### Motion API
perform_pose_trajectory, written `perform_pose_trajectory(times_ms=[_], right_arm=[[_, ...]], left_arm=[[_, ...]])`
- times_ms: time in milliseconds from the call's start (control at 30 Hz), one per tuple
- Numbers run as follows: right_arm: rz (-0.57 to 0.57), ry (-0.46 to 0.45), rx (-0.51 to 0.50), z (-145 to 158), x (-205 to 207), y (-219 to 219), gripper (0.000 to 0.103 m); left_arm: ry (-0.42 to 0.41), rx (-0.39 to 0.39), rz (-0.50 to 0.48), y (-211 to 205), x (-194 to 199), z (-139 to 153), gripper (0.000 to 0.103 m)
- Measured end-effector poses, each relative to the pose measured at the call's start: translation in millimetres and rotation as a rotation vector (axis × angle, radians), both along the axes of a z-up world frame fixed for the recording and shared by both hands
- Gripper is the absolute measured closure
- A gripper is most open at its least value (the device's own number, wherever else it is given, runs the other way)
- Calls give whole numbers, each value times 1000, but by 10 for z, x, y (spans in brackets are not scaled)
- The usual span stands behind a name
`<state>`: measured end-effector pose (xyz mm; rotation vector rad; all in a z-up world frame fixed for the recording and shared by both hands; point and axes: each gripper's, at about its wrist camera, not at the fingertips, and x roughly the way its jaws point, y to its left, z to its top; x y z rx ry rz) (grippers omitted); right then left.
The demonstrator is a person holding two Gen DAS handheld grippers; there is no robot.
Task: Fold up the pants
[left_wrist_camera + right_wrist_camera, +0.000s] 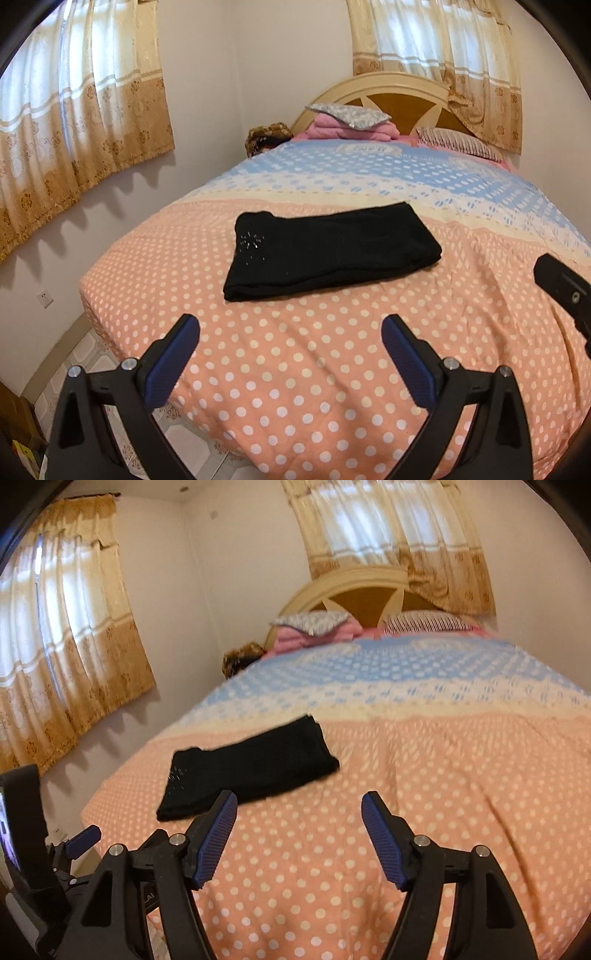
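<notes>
The black pants (328, 251) lie folded into a flat rectangle on the pink polka-dot bedspread (295, 369), with small sparkly studs near their left end. They also show in the right wrist view (247, 768), left of centre. My left gripper (290, 328) is open and empty, held back from the pants above the near part of the bed. My right gripper (299, 805) is open and empty, to the right of the pants and apart from them. Its black body (565, 291) shows at the right edge of the left wrist view.
The bed's blue dotted part (369, 173) runs to a cream headboard (399, 92) with pillows (347, 114) and pink bedding. Curtained windows (74, 129) stand left and behind. The bed's left edge drops to a tiled floor (88, 354). A wall socket (46, 298) is low left.
</notes>
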<state>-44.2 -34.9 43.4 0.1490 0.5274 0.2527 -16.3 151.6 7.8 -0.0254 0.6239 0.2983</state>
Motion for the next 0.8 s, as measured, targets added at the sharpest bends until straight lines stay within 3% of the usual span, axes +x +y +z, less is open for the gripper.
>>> perform_pose_trajectory(times_ms=[233, 600, 800], right_arm=[[-7, -78, 8, 151, -165, -66, 30], [-13, -97, 7, 189, -221, -66, 29], [-23, -123, 3, 236, -266, -101, 29]], left_arm=[[-50, 11, 38, -1, -72, 81, 0], [-42, 24, 34, -69, -85, 83, 0], [-64, -16, 44, -62, -138, 148, 0]])
